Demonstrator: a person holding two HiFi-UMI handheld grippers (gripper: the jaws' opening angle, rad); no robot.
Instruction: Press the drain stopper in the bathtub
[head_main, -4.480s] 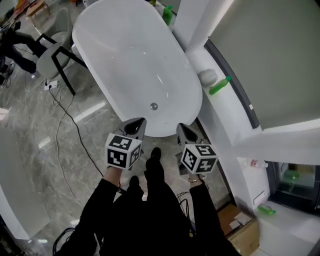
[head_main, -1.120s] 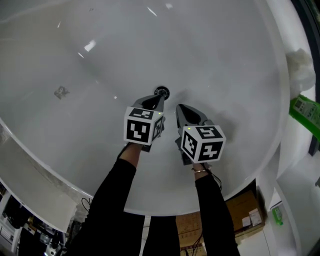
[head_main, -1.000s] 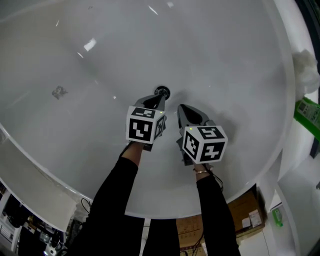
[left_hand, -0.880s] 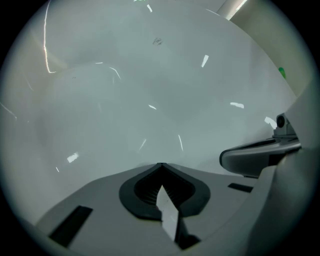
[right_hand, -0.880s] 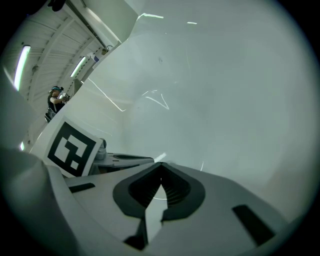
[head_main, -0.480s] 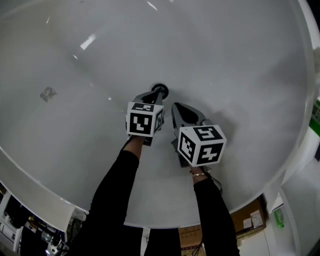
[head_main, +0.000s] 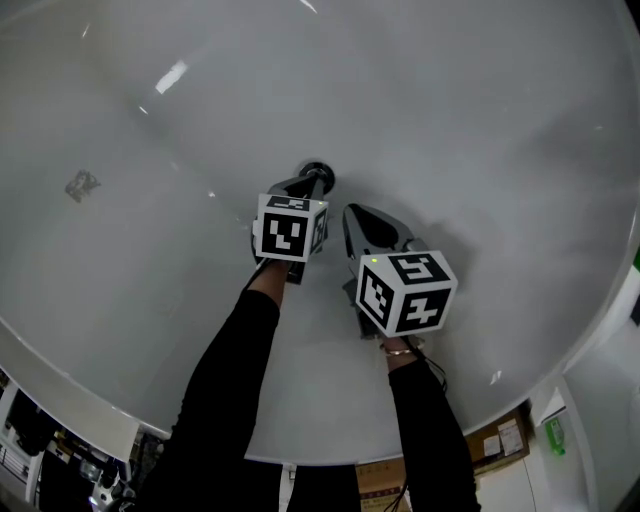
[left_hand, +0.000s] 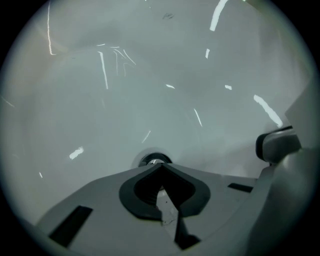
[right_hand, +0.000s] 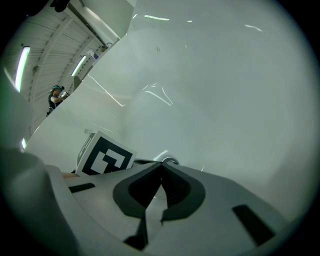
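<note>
The round metal drain stopper (head_main: 318, 175) sits in the floor of the white bathtub (head_main: 450, 110). My left gripper (head_main: 308, 185) is shut and its tips rest right at the stopper's near edge. In the left gripper view the stopper (left_hand: 154, 160) peeks out just beyond the closed tips of the left gripper (left_hand: 159, 166). My right gripper (head_main: 352, 214) is shut too and hangs a little to the right of the stopper, over bare tub floor. In the right gripper view the stopper (right_hand: 169, 161) shows just past the right gripper (right_hand: 161, 165), beside the left marker cube (right_hand: 105, 156).
The tub's curved rim (head_main: 120, 400) runs along the bottom of the head view. A small grey mark (head_main: 80, 184) lies on the tub floor at the far left. Cardboard boxes (head_main: 500, 440) and a green bottle (head_main: 553, 430) stand outside the tub at lower right.
I have gone from standing beside the tub to leaning over it, both grippers down inside. Over the last second the left gripper's tips have edged forward onto the stopper's rim.
</note>
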